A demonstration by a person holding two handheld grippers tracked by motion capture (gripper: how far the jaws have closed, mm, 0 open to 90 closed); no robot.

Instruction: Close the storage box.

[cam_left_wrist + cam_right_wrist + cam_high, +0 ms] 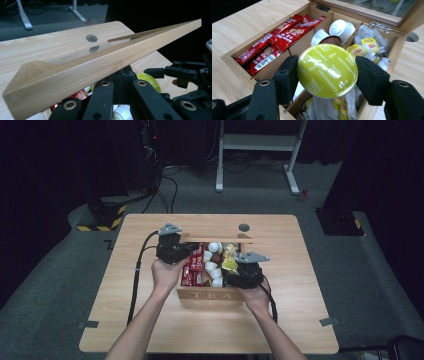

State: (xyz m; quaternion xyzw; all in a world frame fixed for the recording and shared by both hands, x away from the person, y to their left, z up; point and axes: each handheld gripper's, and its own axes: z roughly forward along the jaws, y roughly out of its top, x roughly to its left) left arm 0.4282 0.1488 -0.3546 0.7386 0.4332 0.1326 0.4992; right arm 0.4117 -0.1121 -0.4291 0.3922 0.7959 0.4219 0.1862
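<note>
Light, thin-walled coffee capsule clamped at its rim in right tool above tea box; crushable, so gentle; left tool state unclear, at lid.

capsule: yellow-green foil, white lettering | sachets: red | box: pale wood

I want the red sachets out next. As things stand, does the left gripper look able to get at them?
Probably not right away. The left gripper sits at the raised lid, seemingly holding it up, so it looks occupied. The red sachets themselves lie uncovered in the open tea box, close beside that gripper.
</note>
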